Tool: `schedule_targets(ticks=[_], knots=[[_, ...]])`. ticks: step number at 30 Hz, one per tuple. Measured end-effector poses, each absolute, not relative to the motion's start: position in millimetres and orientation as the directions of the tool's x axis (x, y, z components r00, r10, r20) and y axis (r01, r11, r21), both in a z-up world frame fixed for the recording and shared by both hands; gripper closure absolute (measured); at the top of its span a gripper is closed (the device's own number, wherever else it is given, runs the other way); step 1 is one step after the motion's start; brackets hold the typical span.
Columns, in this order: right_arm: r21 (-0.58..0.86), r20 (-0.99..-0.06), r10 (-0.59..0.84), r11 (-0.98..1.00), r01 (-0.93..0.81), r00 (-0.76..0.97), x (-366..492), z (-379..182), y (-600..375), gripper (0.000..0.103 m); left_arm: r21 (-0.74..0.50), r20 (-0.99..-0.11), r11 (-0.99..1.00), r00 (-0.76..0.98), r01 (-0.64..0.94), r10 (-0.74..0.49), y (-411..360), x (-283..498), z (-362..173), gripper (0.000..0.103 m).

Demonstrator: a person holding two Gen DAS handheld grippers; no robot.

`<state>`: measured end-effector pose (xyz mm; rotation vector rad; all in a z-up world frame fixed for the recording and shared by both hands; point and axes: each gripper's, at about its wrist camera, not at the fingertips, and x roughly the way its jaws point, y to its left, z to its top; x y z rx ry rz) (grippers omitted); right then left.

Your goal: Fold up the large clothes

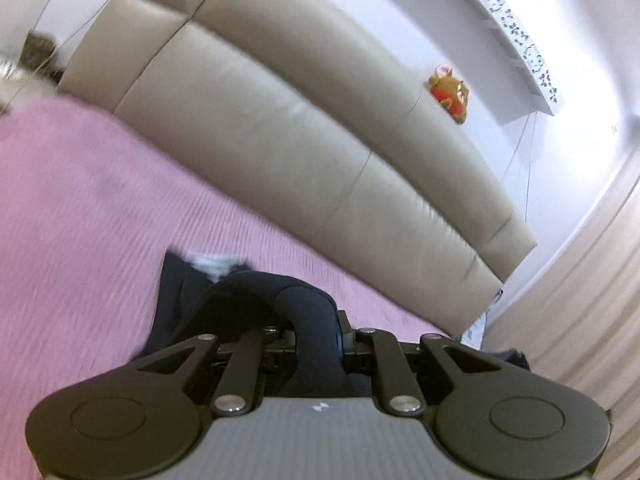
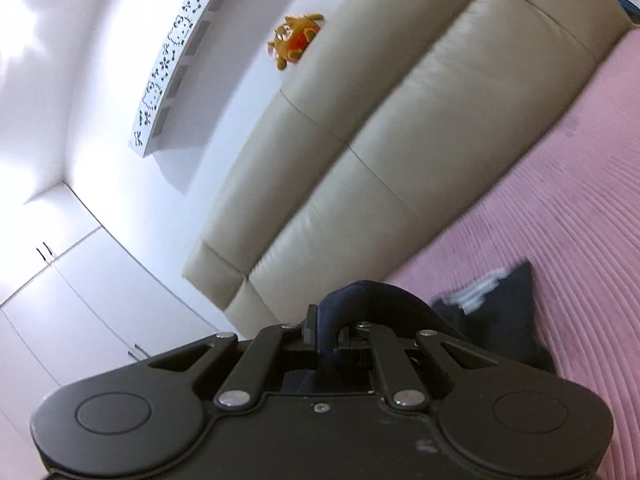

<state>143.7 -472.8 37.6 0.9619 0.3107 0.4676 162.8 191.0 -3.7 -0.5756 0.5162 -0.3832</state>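
Pink ribbed bedspread (image 1: pixel 80 216) fills my lower view, with a beige padded headboard (image 1: pixel 280 120) behind it and an orange plush toy (image 1: pixel 448 94) perched on its top edge under a white patterned shelf (image 1: pixel 516 36). My left gripper (image 1: pixel 316 334) is clenched on a thick roll of the dark navy garment (image 1: pixel 188 292), whose bulk trails off to the left of the claw and down onto the bedspread. My right gripper (image 2: pixel 330 332) is clamped tight on another bunch of the same cloth, and there the rest hangs to the right. I judge the garment's long axis runs between my two claws, so the fold turns on carrying both ends evenly. No writing or brand is readable anywhere; a small pale patch on the garment is too blurred to read.
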Motion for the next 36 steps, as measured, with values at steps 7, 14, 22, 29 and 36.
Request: schedule_targets(ticks=[7, 14, 22, 29, 36], knots=[[0.831, -0.09, 0.48, 0.519, -0.2, 0.872, 261, 26, -459, 0.096, -0.571, -0.327, 0.808, 0.863, 0.143, -0.384, 170, 272, -2, 0.087], [0.785, -0.292, 0.468, 0.615, -0.071, 0.834, 382, -29, -434, 0.096, -0.58, -0.438, 0.815, 0.841, 0.006, -0.318, 165, 380, -66, 0.084], [0.699, -0.489, 0.424, 0.713, 0.051, 0.762, 446, -90, -418, 0.096, -0.538, -0.575, 0.828, 0.787, -0.158, -0.224, 176, 441, -149, 0.069], [0.677, -0.402, 0.445, 0.733, -0.068, 0.8, 410, -73, -420, 0.024, -0.528, -0.489, 0.846, 0.84, -0.071, -0.235, 194, 416, -129, 0.052], [0.395, -0.529, 0.457, 0.878, -0.269, 0.715, 394, -79, -340, 0.023, -0.167, -0.689, 0.951, 0.659, 0.261, -0.302, 97, 401, -155, 0.047]])
